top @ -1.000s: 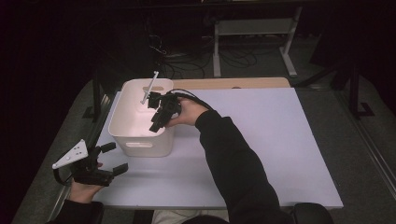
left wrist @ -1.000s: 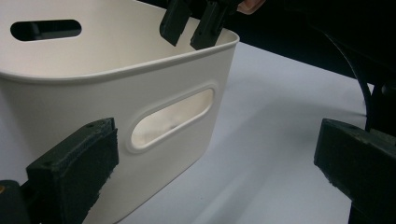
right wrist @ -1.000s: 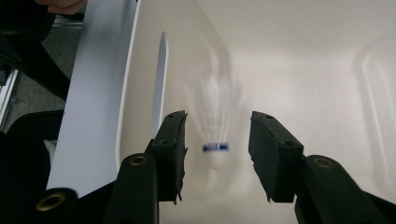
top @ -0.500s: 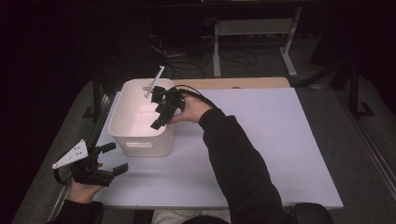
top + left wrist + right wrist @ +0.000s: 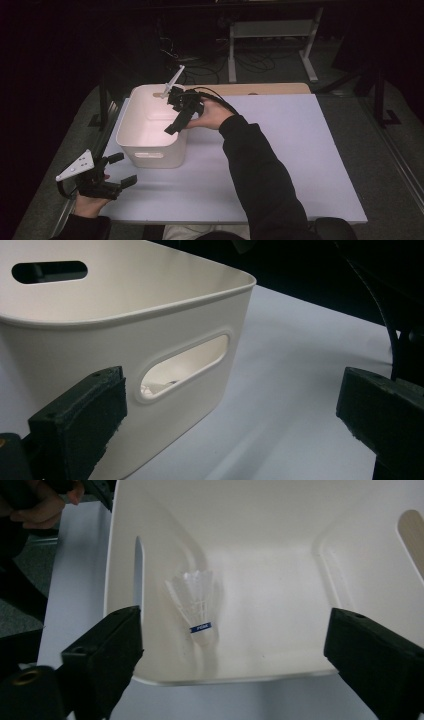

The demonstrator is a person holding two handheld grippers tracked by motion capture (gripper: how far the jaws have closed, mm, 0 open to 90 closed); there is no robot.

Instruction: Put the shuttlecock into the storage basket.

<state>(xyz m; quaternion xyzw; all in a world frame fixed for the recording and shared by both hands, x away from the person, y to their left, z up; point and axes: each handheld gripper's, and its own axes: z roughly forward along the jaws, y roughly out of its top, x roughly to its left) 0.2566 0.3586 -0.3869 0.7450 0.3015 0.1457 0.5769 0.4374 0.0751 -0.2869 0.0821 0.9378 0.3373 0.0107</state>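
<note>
Nearest the person, at the left front corner of the white table top, the left gripper rests low in the left hand, its jaws spread wide with nothing between them. In the left gripper view those jaws frame the near wall of the white bin, which stands just ahead of them but apart; through the bin's oval handle slot a bit of something white shows inside.

Farther back, the bin sits on the left part of the table. The right hand reaches over its right rim, carrying the right gripper, which points down into the bin. Its jaws have just been opening and now stand wide apart, gripping nothing.

In the right gripper view a white shuttlecock lies on the bin's floor, near the left wall, feathers away from the camera and cork end with a blue band toward it. It lies below and between the open jaws, closer to the left one, touching neither.
</note>
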